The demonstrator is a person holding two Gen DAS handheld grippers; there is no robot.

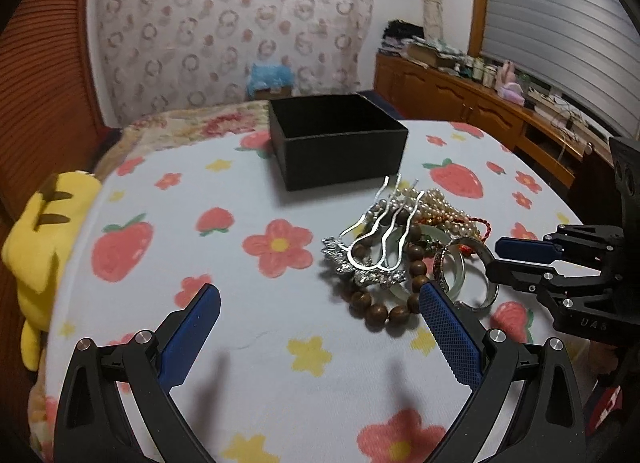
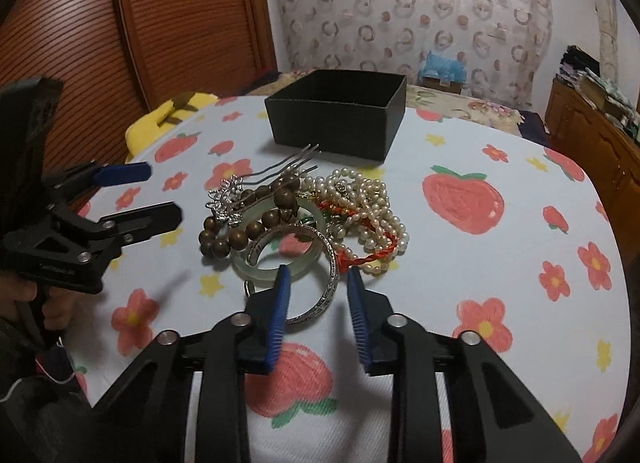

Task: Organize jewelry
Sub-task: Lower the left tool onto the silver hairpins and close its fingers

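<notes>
While both grippers hover spread above a strawberry-print cloth [image 1: 248,343], the left gripper [image 1: 320,303] sits wide beside the jewelry pile [image 2: 304,219]; the right gripper [image 2: 318,279] straddles a silver bangle [image 2: 320,287], unclamped. A black box [image 2: 340,111] stands behind, near patterned curtains [image 2: 420,3].

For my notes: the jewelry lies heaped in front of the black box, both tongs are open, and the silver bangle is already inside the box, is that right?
Not quite. The silver bangle is not in the black box; the right wrist view shows it on the heap, between the open right tongs. The left tongs are open too.
</notes>
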